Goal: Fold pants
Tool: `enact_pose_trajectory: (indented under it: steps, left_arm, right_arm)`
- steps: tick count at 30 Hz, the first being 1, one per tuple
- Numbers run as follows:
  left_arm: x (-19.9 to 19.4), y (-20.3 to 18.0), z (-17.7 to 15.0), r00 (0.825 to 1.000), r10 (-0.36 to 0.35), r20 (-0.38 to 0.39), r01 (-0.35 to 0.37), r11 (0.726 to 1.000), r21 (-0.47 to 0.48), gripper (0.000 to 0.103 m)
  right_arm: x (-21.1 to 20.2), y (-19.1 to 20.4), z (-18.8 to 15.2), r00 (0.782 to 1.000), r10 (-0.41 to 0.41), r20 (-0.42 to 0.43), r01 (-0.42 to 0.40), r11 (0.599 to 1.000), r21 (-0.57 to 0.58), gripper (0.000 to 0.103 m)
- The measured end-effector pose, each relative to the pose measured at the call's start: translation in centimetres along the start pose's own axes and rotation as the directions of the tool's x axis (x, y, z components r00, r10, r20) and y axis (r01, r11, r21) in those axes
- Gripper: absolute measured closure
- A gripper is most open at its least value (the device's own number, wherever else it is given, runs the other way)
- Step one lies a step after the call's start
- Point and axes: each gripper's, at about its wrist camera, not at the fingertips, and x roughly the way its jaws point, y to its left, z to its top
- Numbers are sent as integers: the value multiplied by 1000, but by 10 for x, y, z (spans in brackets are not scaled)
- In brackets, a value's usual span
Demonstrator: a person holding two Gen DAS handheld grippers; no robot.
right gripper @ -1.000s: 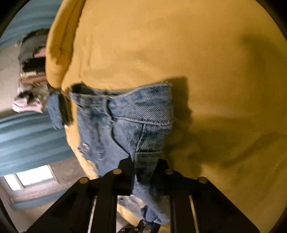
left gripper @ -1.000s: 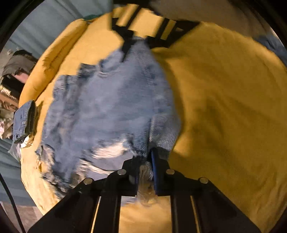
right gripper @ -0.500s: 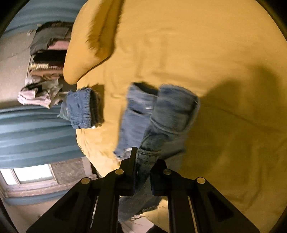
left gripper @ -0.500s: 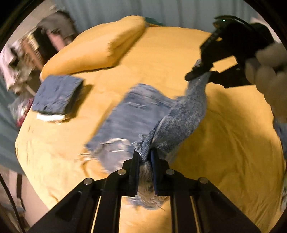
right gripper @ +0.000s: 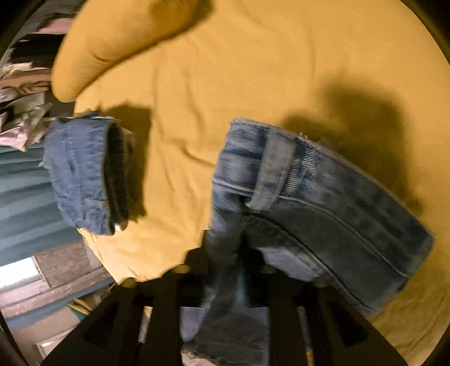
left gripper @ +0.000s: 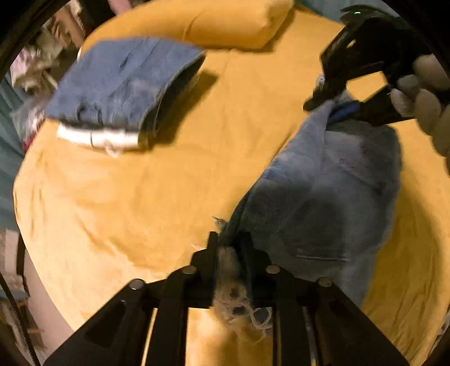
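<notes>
Blue denim shorts point(left gripper: 332, 197) lie folded over on the yellow bed sheet point(left gripper: 126, 211), held at two ends. My left gripper point(left gripper: 229, 245) is shut on the frayed hem of the shorts. My right gripper point(right gripper: 225, 247) is shut on the waistband end point(right gripper: 270, 169), where a belt loop shows. In the left wrist view the right gripper point(left gripper: 332, 101) appears at the upper right, clamped on the far end of the shorts, with a gloved hand behind it.
A folded pair of jeans point(left gripper: 121, 93) lies near the left edge of the bed; it also shows in the right wrist view point(right gripper: 87, 174). A yellow pillow point(left gripper: 213, 22) lies at the head. Piled clothes point(right gripper: 22, 93) sit beyond the bed edge.
Both grippers have carried the shorts to the right and lowered them onto the sheet, doubling the fabric over. The folded jeans now appear closer in both views.
</notes>
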Motion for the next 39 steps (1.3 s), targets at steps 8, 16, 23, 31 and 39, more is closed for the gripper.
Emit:
enact_pose_trajectory:
  steps: [8, 16, 23, 31, 39]
  left_arm:
    - [-47, 22, -17, 987, 79, 137, -70, 995, -67, 12]
    - [-78, -115, -95, 870, 281, 406, -431, 832, 349, 12]
    - [-14, -209, -157, 834, 247, 494, -531, 605, 594, 12]
    - [41, -196, -133, 843, 335, 422, -537, 576, 616, 10]
    - [32, -193, -130, 908, 243, 342, -418, 589, 692, 80]
  right_arm:
    - [-31, -6, -21, 989, 149, 11, -148, 987, -70, 8]
    - [-94, -91, -75, 992, 88, 88, -85, 996, -39, 8]
    - [-79, -174, -87, 991, 132, 26, -133, 990, 44, 8]
    - [-11, -203, -67, 944, 326, -43, -320, 940, 118, 8]
    - [4, -171, -44, 912, 400, 89, -408, 905, 117, 22]
